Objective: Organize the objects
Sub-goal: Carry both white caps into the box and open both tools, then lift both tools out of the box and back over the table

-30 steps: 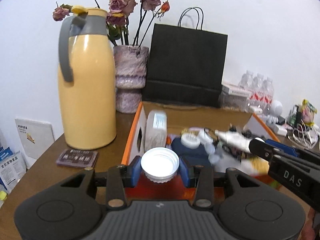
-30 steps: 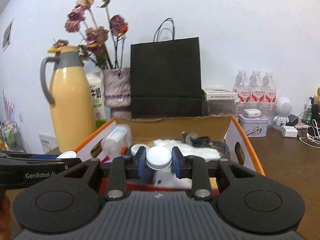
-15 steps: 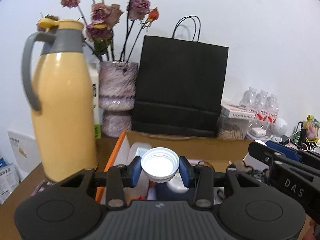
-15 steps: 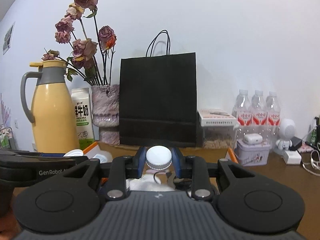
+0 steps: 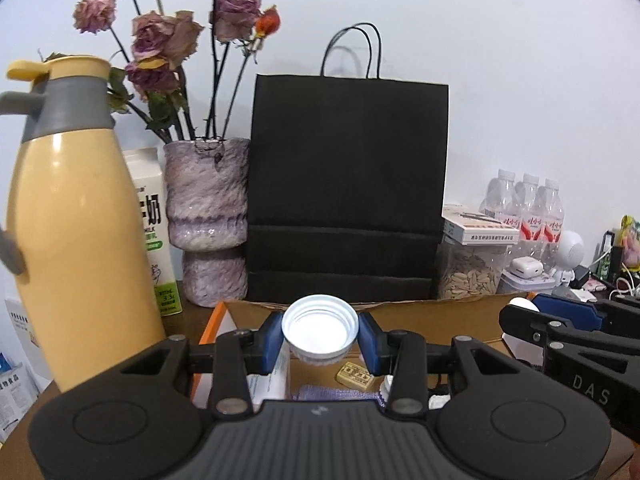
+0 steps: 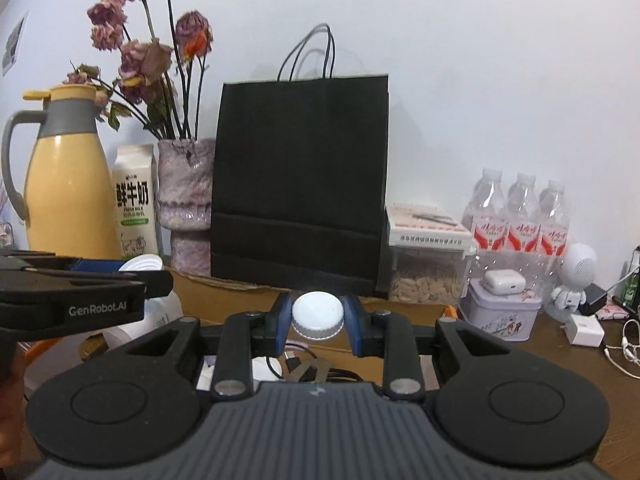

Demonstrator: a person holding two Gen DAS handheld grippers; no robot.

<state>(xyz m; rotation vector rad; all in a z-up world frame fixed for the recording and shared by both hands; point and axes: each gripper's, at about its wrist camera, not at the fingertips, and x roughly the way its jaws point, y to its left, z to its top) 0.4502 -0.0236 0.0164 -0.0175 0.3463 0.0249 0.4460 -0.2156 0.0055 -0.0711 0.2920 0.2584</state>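
My left gripper (image 5: 319, 336) is shut on a white jar cap (image 5: 319, 329), hollow side facing the camera, held above the cardboard box (image 5: 420, 314) with orange flaps. My right gripper (image 6: 318, 318) is shut on a white capped bottle (image 6: 318, 316), held above the same box (image 6: 248, 292). The right gripper shows at the right of the left wrist view (image 5: 520, 306); the left gripper shows at the left of the right wrist view (image 6: 132, 266). Inside the box lie a white bottle (image 5: 272, 376), a small tan block (image 5: 355, 374), a purple cloth (image 5: 336, 394) and cables (image 6: 308, 368).
Behind the box stand a yellow thermos (image 5: 76, 232), a milk carton (image 5: 154, 232), a vase of dried roses (image 5: 208, 216) and a black paper bag (image 5: 348, 192). To the right are a seed jar (image 5: 470, 268), water bottles (image 5: 528, 216), a tin (image 6: 502, 314) and a white robot toy (image 6: 576, 276).
Both grippers have risen and tilted up with their objects; the box has dropped low in both views and the wall items now fill the frames.
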